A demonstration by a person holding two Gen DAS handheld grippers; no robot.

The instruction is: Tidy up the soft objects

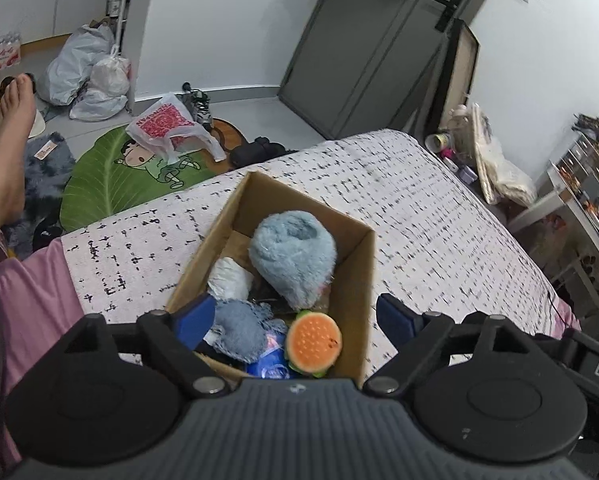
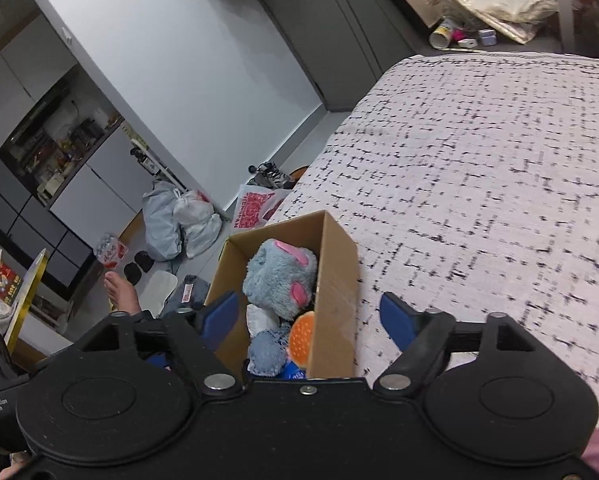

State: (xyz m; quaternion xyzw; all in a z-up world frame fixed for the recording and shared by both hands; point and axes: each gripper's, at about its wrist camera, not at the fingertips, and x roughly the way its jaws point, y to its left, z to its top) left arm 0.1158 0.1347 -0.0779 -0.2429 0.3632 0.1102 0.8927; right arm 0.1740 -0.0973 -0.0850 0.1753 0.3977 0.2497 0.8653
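Note:
An open cardboard box stands on the bed. Inside lie a fluffy light-blue plush, a white soft bundle, a denim-blue soft toy, an orange burger toy and a blue packet. My left gripper hovers open above the box's near end, its blue pads apart with nothing pressed between them. In the right wrist view the plush shows pink patches, with the burger toy below it. My right gripper is open, its fingers either side of the box's right wall.
The bed cover is white with black dashes, and a pink sheet shows at its left. A person's bare foot rests at far left. On the floor are a green leaf rug and plastic bags; a grey door stands beyond.

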